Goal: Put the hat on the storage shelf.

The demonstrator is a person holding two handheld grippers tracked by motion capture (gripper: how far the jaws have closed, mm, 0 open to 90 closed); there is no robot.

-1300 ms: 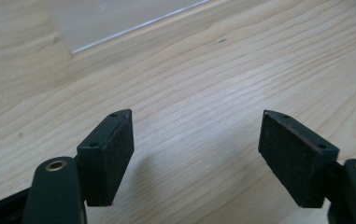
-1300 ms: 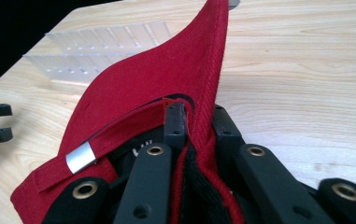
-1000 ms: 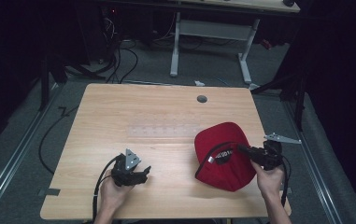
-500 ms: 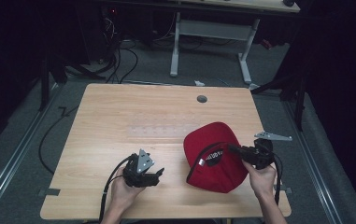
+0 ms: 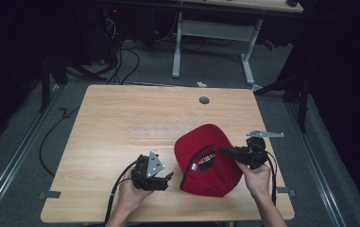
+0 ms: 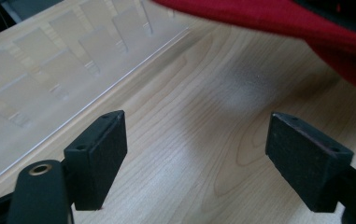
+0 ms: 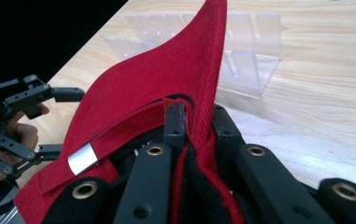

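A red cap (image 5: 208,161) lies upturned on the wooden table (image 5: 121,118), right of centre, with its black inner band showing. My right gripper (image 5: 225,151) is shut on the cap's rim; in the right gripper view the jaws (image 7: 196,116) pinch the red cloth (image 7: 157,88) and the band. My left gripper (image 5: 166,179) is just left of the cap and apart from it. Its jaws have just been opening and stand open (image 6: 196,154) over bare wood with nothing between them. The cap's edge (image 6: 306,23) lies just beyond them. The left gripper (image 7: 61,122) shows past the cap.
A clear plastic rack (image 5: 154,132) with several slots lies flat at the table's middle, just behind the cap (image 7: 255,42). A round cable hole (image 5: 204,100) sits near the far edge. Another desk's frame (image 5: 210,33) and floor cables (image 5: 125,52) are beyond the table.
The right gripper has carried the cap to the left. The left hand has moved right, towards the cap, so the two grippers are closer together.
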